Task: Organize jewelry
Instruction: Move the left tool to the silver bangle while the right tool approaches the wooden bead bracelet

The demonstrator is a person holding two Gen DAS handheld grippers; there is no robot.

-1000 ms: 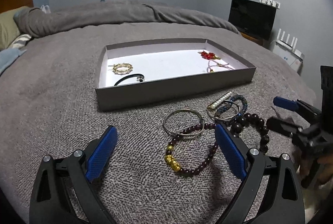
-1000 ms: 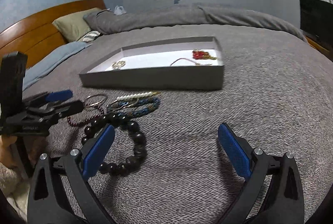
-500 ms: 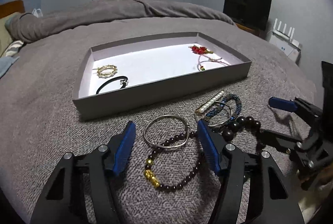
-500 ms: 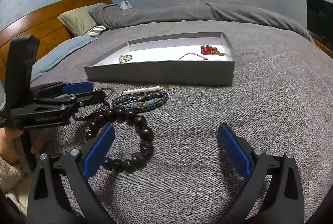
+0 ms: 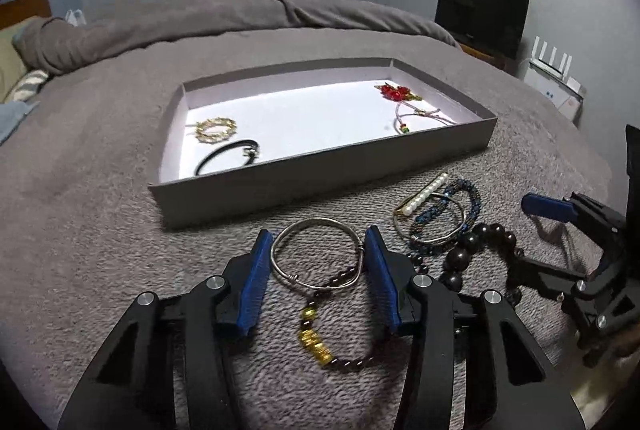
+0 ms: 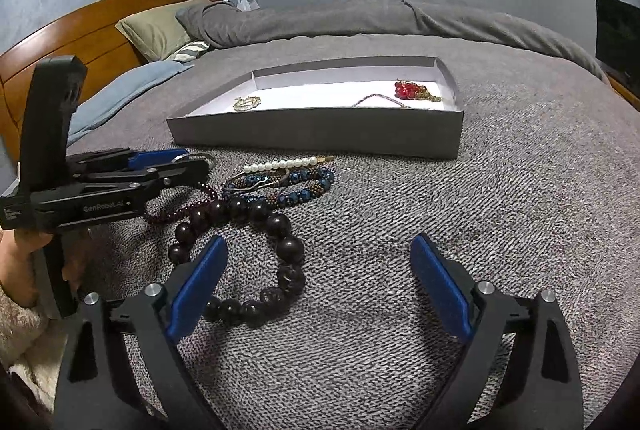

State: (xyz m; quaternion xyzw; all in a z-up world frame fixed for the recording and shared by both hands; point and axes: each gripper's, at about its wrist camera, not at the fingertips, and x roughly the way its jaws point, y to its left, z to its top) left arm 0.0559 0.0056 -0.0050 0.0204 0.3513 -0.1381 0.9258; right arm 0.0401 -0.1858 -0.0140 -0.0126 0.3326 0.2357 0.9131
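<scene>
A silver bangle (image 5: 316, 220) lies on the grey blanket just in front of the grey tray (image 5: 320, 166). My left gripper (image 5: 316, 242) is closing around it, and both blue pads touch its sides. Under the bangle lies a garnet bead bracelet with gold beads (image 5: 314, 342). To the right are blue bead bracelets (image 6: 296, 186), a pearl piece (image 6: 280, 164) and a large dark bead bracelet (image 6: 288, 250). My right gripper (image 6: 318, 242) stands wide, its jaws closing slightly, with part of the dark bead bracelet by its left finger and nothing gripped.
The tray holds a gold bracelet (image 5: 216, 129), a black cord (image 5: 228, 158), red beads (image 5: 392, 92) and a pink string (image 5: 416, 114). Pillows (image 6: 156, 30) and a wooden headboard (image 6: 100, 42) are far left. A dark screen (image 5: 480, 14) stands at the right.
My left gripper moved forward over the silver bangle and its jaws narrowed from wide to touching the bangle's sides. The right gripper barely moved and its jaws narrowed a little.
</scene>
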